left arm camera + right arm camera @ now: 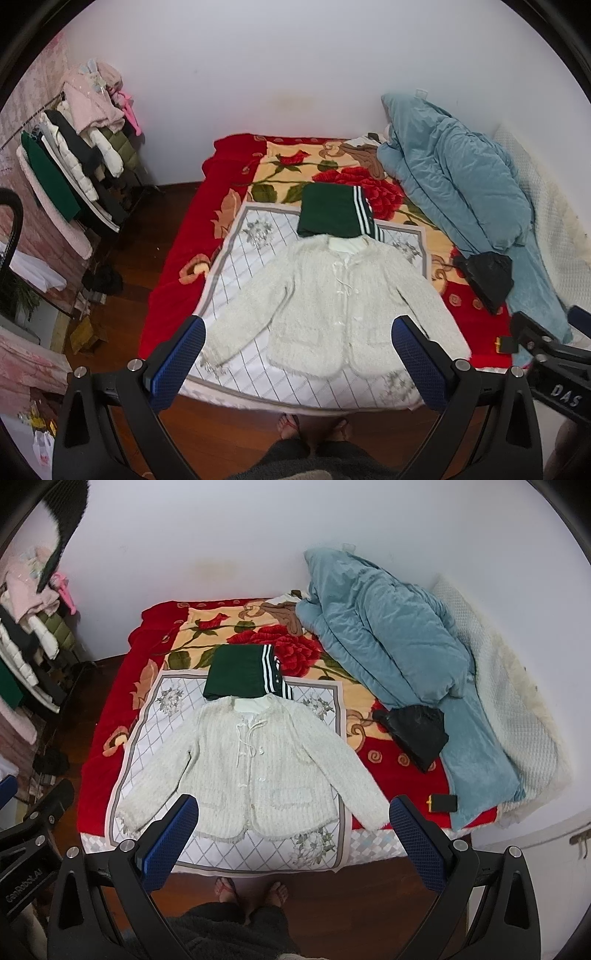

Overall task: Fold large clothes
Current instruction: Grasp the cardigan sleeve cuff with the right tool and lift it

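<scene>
While you stand at the foot of the bed, both claws hang above the floor, holding nothing. Your left gripper has its jaws spread wide; your right gripper likewise. The white fuzzy cardigan lies flat, face up, sleeves out, on the grid-patterned sheet. A folded green garment with white stripes touches its collar. Blue quilt heaped on the right, black bag beside it.
</scene>
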Action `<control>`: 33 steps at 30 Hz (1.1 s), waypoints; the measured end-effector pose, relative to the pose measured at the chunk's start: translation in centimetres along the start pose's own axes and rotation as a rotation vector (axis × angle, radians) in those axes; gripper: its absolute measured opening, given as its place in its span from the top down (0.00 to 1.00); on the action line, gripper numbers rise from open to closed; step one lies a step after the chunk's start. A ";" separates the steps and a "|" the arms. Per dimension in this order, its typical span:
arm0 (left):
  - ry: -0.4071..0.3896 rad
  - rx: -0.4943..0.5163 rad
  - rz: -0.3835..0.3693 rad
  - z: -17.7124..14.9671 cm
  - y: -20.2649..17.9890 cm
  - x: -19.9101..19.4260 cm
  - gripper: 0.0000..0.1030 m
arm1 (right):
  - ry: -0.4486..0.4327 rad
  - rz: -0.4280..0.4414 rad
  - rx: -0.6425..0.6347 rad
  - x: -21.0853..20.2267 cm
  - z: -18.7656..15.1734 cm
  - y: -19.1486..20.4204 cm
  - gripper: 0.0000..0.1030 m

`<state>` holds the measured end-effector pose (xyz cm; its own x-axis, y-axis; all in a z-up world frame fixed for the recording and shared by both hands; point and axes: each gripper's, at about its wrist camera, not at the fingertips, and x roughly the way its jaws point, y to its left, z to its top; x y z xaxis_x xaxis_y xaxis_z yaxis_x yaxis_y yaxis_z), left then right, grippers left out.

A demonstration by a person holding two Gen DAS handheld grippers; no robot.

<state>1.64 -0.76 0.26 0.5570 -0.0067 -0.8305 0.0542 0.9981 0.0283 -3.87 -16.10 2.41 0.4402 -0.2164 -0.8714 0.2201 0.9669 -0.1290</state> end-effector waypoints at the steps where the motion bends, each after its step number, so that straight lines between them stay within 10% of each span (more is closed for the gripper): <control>1: -0.005 0.006 0.011 0.2 0.2 1.1 0.00 | 0.000 0.005 0.023 0.7 0.0 -0.3 0.00; 8: -0.028 0.040 0.105 0.6 -0.3 11.6 0.00 | 0.074 0.000 0.276 11.5 -1.6 -5.7 0.00; 12: 0.027 0.069 0.150 -0.1 -2.5 18.7 0.00 | 0.180 -0.030 0.478 21.2 -4.9 -11.5 0.35; 29: 0.362 0.147 0.250 -8.3 -17.3 48.5 0.00 | 0.401 0.191 1.483 64.9 -28.5 -29.5 0.30; 33: 0.394 0.172 0.201 -9.0 -20.9 51.9 0.00 | 0.301 0.102 1.596 66.6 -29.4 -30.7 0.81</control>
<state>21.99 -21.42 -48.46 0.2154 0.2426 -0.9459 0.1323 0.9525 0.2744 -6.87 -56.26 -65.54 0.3741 0.0543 -0.9258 0.9153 -0.1819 0.3592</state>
